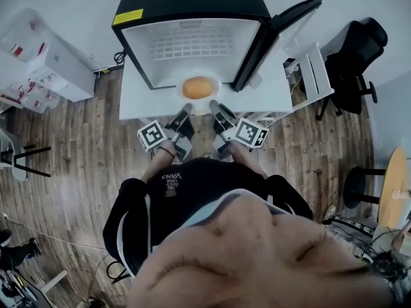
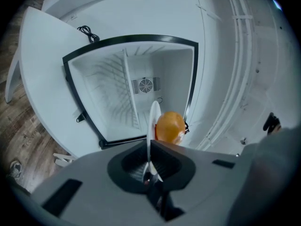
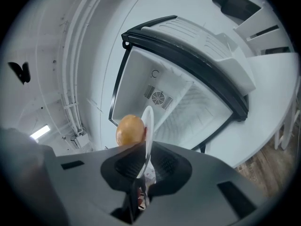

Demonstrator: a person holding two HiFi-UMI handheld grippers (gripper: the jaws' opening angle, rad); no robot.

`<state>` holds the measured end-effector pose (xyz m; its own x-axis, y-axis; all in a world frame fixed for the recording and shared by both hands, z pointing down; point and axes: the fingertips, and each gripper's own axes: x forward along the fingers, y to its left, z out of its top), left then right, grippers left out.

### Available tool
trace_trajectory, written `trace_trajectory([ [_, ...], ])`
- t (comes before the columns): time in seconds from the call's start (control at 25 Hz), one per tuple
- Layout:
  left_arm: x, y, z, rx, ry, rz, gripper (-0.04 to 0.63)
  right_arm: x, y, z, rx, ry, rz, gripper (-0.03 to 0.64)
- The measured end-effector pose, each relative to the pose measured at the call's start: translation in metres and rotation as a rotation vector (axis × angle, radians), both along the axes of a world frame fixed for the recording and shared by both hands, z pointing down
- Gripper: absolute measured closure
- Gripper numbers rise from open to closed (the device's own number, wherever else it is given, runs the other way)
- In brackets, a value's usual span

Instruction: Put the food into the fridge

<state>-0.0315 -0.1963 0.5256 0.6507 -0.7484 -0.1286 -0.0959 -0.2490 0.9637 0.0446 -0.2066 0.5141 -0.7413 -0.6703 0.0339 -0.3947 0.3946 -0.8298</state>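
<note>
An orange round bun (image 1: 198, 87) lies on a white plate (image 1: 210, 103) just in front of the open fridge (image 1: 192, 43), over the white table (image 1: 138, 95). Both grippers pinch the plate's near rim: my left gripper (image 1: 185, 112) at its left side, my right gripper (image 1: 215, 109) at its right side. In the left gripper view the plate (image 2: 154, 121) shows edge-on between the shut left gripper (image 2: 150, 160), with the bun (image 2: 169, 127) to its right. In the right gripper view the plate (image 3: 148, 126) sits in the shut right gripper (image 3: 143, 166), with the bun (image 3: 130, 130) to its left.
The fridge door (image 1: 276, 37) stands open at the right. The fridge's inside (image 2: 136, 88) has a wire shelf and a back fan. A white rack (image 1: 314, 69) and a black chair (image 1: 356, 63) stand to the right, and white storage boxes (image 1: 45, 63) to the left.
</note>
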Motion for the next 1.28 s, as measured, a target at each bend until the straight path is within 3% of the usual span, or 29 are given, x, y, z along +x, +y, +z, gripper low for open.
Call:
trace_trajectory([
  [0.24, 0.016, -0.022, 0.003, -0.001, -0.015, -0.058, 0.571, 0.016, -0.025, 0.002, -0.01, -0.002, -0.04, 0.584],
  [0.52, 0.006, -0.045, 0.006, -0.034, 0.009, -0.112, 0.571, 0.007, -0.053, 0.005, -0.017, -0.011, -0.077, 0.584],
  [1.28, -0.047, -0.137, 0.009, -0.089, 0.024, -0.076, 0.571, -0.042, -0.141, 0.009, -0.089, -0.051, 0.008, 0.584],
])
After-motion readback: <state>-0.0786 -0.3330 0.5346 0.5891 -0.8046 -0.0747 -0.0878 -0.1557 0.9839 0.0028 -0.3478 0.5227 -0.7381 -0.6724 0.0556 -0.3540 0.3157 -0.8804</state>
